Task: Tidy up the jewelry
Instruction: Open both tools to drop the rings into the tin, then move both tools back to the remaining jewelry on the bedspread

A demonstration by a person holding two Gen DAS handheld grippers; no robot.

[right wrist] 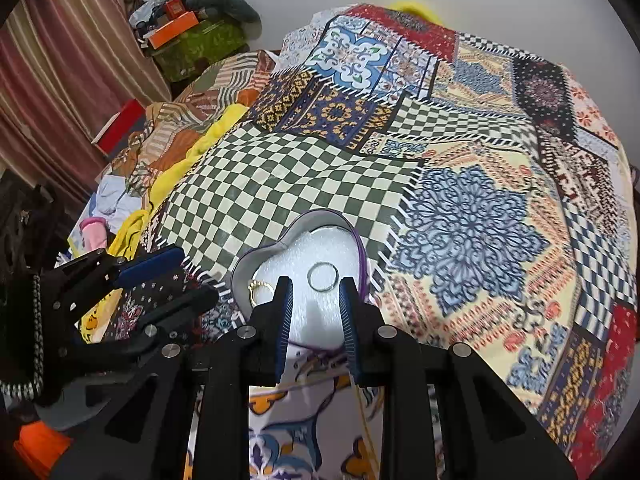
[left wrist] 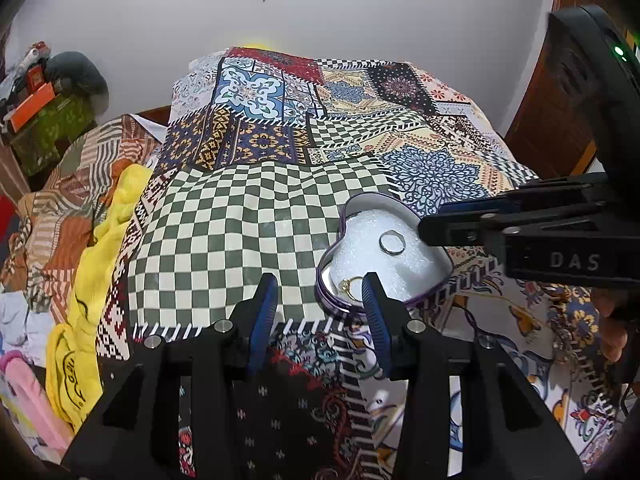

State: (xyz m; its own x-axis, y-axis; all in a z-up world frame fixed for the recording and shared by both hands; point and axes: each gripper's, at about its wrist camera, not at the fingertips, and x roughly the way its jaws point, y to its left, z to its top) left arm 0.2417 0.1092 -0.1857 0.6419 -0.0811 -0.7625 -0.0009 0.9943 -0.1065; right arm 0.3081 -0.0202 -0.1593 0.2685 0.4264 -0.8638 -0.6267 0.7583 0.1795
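Observation:
A heart-shaped box (left wrist: 362,201) (right wrist: 316,219) with a purple rim and white foam lining lies open on the bed. A silver ring (left wrist: 392,242) (right wrist: 323,277) rests flat on the foam near the middle. A gold ring (left wrist: 349,284) (right wrist: 262,290) lies at the box's near-left edge. My left gripper (left wrist: 318,286) (right wrist: 168,276) is open over the bedspread at the box's left side, with its right finger beside the gold ring and nothing between its jaws. My right gripper (right wrist: 315,286) (left wrist: 425,229) hovers over the box, its jaws narrowly apart. The silver ring shows just beyond its tips, untouched.
A patchwork bedspread (left wrist: 248,216) (right wrist: 472,232) covers the bed. Yellow cloth (left wrist: 100,240) and heaped clothes (right wrist: 132,184) lie along its left side. A green box (left wrist: 52,128) with orange items stands at the far left. A striped curtain (right wrist: 60,52) hangs left, and a wooden door (left wrist: 560,120) stands right.

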